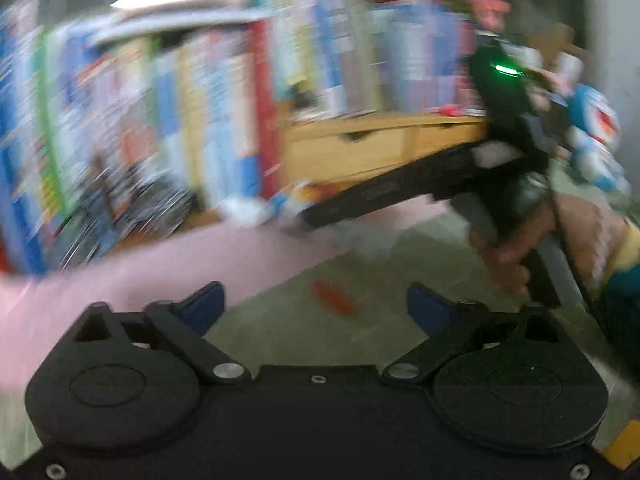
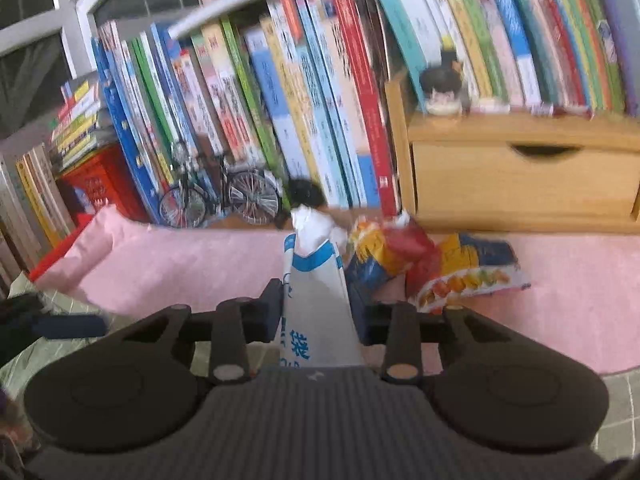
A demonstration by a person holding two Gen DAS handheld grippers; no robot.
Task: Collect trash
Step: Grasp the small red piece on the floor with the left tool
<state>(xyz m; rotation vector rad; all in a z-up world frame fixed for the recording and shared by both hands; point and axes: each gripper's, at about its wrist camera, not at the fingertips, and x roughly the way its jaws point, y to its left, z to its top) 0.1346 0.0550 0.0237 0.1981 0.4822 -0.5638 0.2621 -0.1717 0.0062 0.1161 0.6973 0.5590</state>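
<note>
White-and-blue printed paper bag (image 2: 316, 300), matt and creased, crumpled white paper at its mouth. Beside it, a glossy plastic snack wrapper (image 2: 436, 272), crinkled, brightly printed. Pink mat (image 2: 192, 268): soft cloth with a fine, matt nap. Drawer unit (image 2: 520, 184) at the mat's far edge: pale wood, smooth, unvarnished look. Book spines (image 2: 304, 120): smooth printed card, slight sheen. Right gripper (image 2: 316, 312): matt black plastic, ribbed grey housing, bright metal pivot pins.
</note>
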